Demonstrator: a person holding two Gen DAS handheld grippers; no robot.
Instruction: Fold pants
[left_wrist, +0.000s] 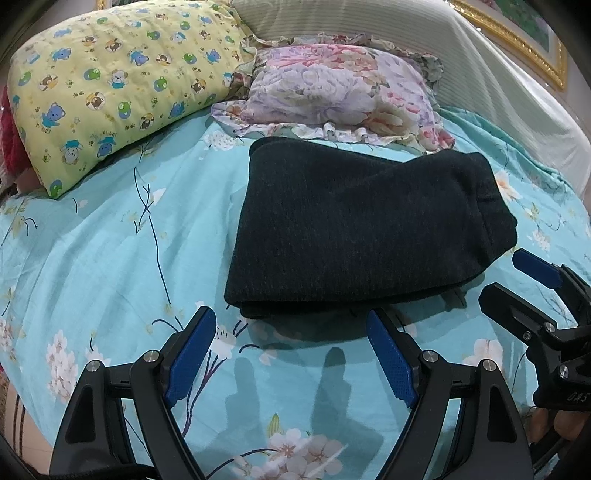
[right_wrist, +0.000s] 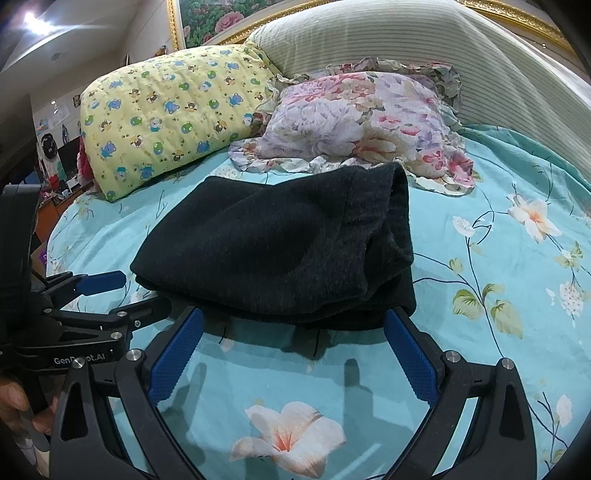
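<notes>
Dark charcoal pants (left_wrist: 354, 232) lie folded in a thick rectangle on the turquoise floral bedsheet (left_wrist: 110, 258); they also show in the right wrist view (right_wrist: 280, 243). My left gripper (left_wrist: 291, 321) is open and empty, just in front of the pants' near edge. My right gripper (right_wrist: 293, 321) is open and empty, its fingertips at the pants' near edge. The right gripper shows at the right of the left wrist view (left_wrist: 517, 280); the left gripper shows at the left of the right wrist view (right_wrist: 144, 291).
A yellow bear-print pillow (left_wrist: 122, 85) and a floral ruffled pillow (left_wrist: 332, 88) lie behind the pants. A pale striped headboard cushion (left_wrist: 406, 33) stands at the back. A gold-framed picture (right_wrist: 207, 18) hangs on the wall.
</notes>
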